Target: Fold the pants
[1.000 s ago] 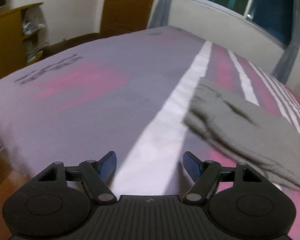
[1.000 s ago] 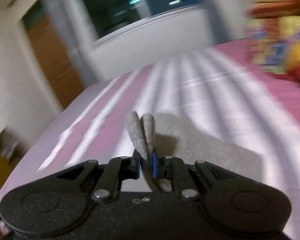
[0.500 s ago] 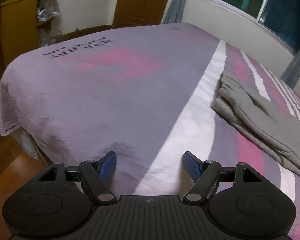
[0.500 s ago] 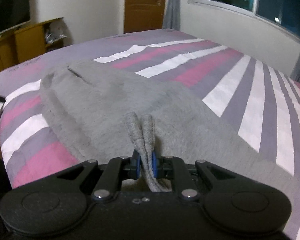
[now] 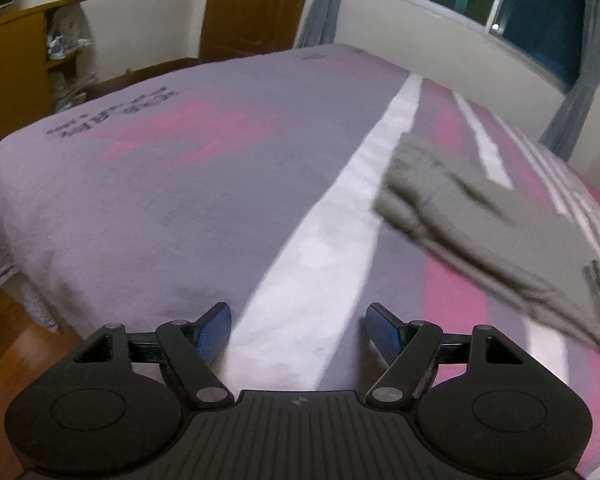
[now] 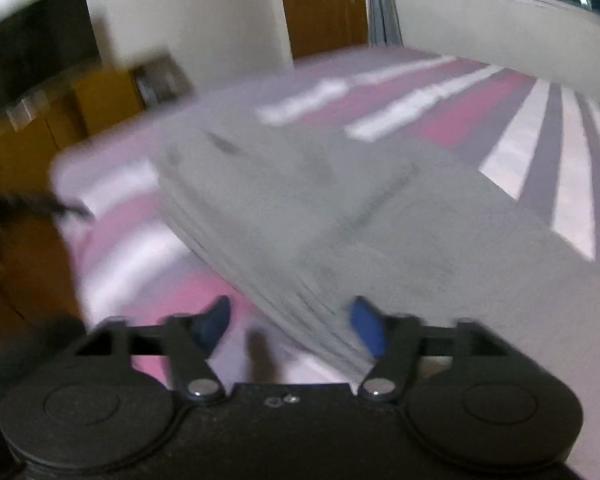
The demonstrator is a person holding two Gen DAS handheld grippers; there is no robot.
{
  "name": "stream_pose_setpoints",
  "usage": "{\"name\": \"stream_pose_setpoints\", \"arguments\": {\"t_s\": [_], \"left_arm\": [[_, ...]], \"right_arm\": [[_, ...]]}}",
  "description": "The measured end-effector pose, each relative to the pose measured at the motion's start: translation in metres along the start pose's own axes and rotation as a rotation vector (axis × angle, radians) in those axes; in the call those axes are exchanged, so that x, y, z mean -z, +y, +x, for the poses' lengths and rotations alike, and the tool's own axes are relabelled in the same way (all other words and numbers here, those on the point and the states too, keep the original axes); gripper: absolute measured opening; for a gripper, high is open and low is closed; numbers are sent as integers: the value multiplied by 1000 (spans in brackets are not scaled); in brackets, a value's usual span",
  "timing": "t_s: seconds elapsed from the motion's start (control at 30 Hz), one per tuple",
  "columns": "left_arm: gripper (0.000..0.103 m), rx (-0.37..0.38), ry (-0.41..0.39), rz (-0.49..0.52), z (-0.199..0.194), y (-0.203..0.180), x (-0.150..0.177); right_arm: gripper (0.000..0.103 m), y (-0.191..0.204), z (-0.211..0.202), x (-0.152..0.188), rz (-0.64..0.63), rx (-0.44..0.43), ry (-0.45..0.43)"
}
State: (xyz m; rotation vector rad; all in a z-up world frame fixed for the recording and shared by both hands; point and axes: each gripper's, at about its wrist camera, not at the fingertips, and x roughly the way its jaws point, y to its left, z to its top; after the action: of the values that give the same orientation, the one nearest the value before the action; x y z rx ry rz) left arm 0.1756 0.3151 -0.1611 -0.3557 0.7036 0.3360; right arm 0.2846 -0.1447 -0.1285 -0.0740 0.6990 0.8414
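Observation:
The grey pants (image 6: 364,216) lie folded in layers on the striped bed cover (image 6: 572,184). In the left wrist view the grey pants (image 5: 480,216) lie to the right, on the pink and white stripes. My right gripper (image 6: 290,326) is open and empty, with its blue pads (image 6: 366,330) just at the near edge of the folded stack. My left gripper (image 5: 298,330) is open and empty, above the bed's near corner, to the left of the pants. The right wrist view is blurred.
The bed cover (image 5: 188,168) is grey with pink and white stripes. A wooden shelf unit (image 5: 16,76) and a brown door (image 5: 256,4) stand beyond the bed's left side. A window (image 5: 512,4) with curtains is behind the bed. Wooden floor (image 5: 4,344) shows at the lower left.
My right gripper has opened and let go of the pants fold; the cloth now lies flat on the stack. My left gripper shifted slightly and stays open.

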Motion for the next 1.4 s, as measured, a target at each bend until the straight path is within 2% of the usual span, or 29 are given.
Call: {"name": "stream_pose_setpoints", "arguments": {"t_s": [0.03, 0.07, 0.17, 0.3, 0.37, 0.4, 0.43, 0.47, 0.57, 0.67, 0.83, 0.93, 0.97, 1.0, 1.07, 1.13, 1.2, 1.23, 1.27, 1.3, 1.33, 1.4], "left_arm": [[74, 20, -8, 6, -2, -6, -3], [73, 41, -16, 16, -5, -16, -6], [73, 143, -33, 49, -10, -53, -17], [73, 358, 8, 79, -4, -127, -27], [60, 501, 77, 30, 6, -159, -28], [40, 597, 149, -21, 16, -176, -26], [33, 666, 239, -58, 30, -197, -22], [33, 677, 292, -53, 38, -213, -18], [33, 603, 395, 33, 63, -259, -1], [38, 596, 428, 27, 74, -275, 8], [38, 672, 480, -52, 93, -286, 11], [38, 748, 512, -133, 102, -286, 22], [32, 772, 509, -147, 101, -287, 27], [11, 797, 486, -138, 96, -288, 28], [11, 825, 444, -111, 84, -288, 31], [11, 817, 416, -75, 76, -284, 30], [13, 779, 376, -96, 71, -275, 30], [24, 778, 368, -123, 71, -267, 28], [38, 786, 357, -152, 71, -258, 27], [71, 793, 332, -188, 69, -250, 28], [81, 794, 311, -202, 68, -246, 27], [80, 819, 311, -229, 71, -243, 25]], "right_arm": [[29, -5, -6, 1, 38, 14, -13], [23, -11, -15, 4, 74, 35, -41], [22, -28, -51, 20, 153, 145, -139], [23, -61, -97, 52, 304, 314, -230], [23, -78, -114, 68, 381, 391, -253], [23, -86, -122, 77, 421, 425, -260], [23, -91, -127, 83, 445, 446, -266], [23, -95, -131, 89, 465, 457, -271], [24, -101, -134, 102, 492, 467, -269], [26, -104, -139, 107, 524, 461, -289], [29, -109, -132, 111, 546, 466, -257], [29, -113, -129, 113, 559, 467, -236], [29, -115, -128, 113, 565, 464, -232], [29, -116, -127, 114, 570, 461, -229], [30, -119, -127, 115, 582, 456, -224], [30, -120, -127, 116, 588, 451, -224], [30, -120, -127, 116, 587, 450, -224], [30, -120, -127, 116, 587, 452, -223], [31, -120, -127, 116, 586, 455, -221], [31, -120, -127, 116, 583, 457, -219], [31, -119, -127, 116, 580, 459, -218], [31, -119, -127, 116, 579, 461, -216]]}}
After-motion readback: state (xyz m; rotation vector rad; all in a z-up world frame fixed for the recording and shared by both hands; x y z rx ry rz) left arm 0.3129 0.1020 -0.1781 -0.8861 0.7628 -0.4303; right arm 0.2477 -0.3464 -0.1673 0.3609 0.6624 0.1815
